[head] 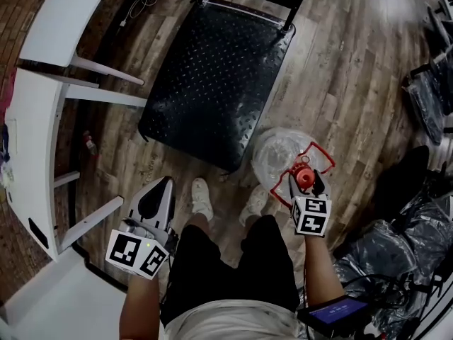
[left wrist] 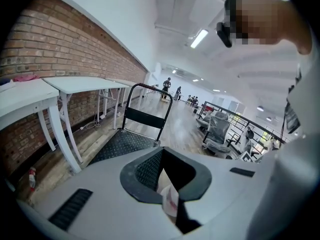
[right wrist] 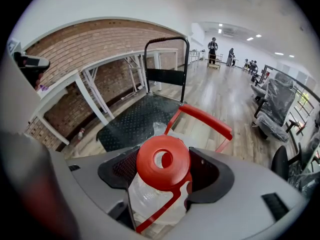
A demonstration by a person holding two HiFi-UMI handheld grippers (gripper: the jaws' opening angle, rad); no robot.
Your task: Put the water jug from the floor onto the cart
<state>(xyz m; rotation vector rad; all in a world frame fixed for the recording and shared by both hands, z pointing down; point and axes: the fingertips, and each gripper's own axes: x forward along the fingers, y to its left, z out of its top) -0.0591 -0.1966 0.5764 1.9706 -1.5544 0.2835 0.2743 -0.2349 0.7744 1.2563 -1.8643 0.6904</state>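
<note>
The jug (head: 276, 151) is gripped at its neck, just under the red cap (right wrist: 162, 160), by the right hand-held gripper (head: 303, 179), whose jaws stand wide with their pads against it. The clear body is seen below the jaws, and the red carry handle (right wrist: 205, 116) is raised beyond the cap. The jug is located above the wooden floor (head: 340, 69), just beside the near right corner of the black cart (head: 212, 69); whether its base touches the floor cannot be told. The left hand-held gripper (head: 168, 181) is clenched and empty, its tips brought together, and is held apart from the jug, near the person's shoe (head: 202, 197).
</note>
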